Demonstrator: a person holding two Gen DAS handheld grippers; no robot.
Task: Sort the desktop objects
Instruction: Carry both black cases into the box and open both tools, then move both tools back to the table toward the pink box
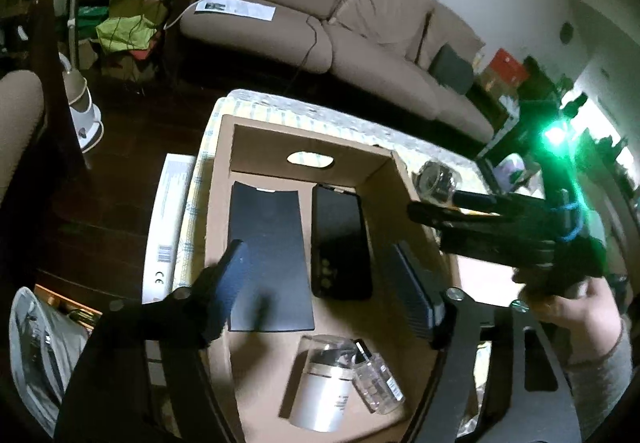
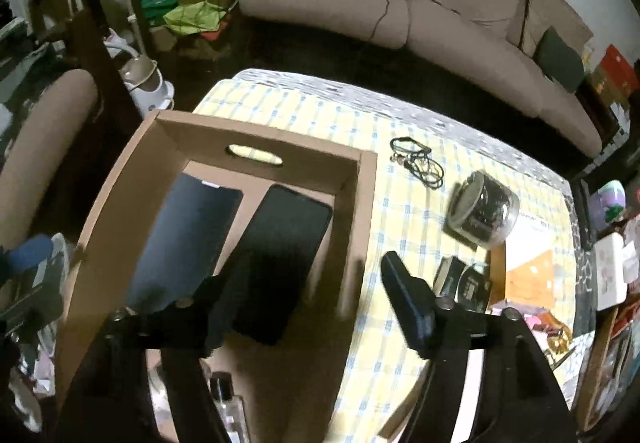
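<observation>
On checked tablecloth (image 2: 400,211): cardboard box (image 2: 362,203), w/ beige sofa (image 2: 460,23) behind.

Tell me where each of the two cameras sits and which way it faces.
Left wrist: on the left gripper, angled down into the brown cardboard box; shows its own fingers, the right gripper and a hand.
Right wrist: on the right gripper, angled down over the box's right wall and the yellow checked tablecloth; only its own fingers show.
Shared: box, flat black case, black phone, beige sofa.
</observation>
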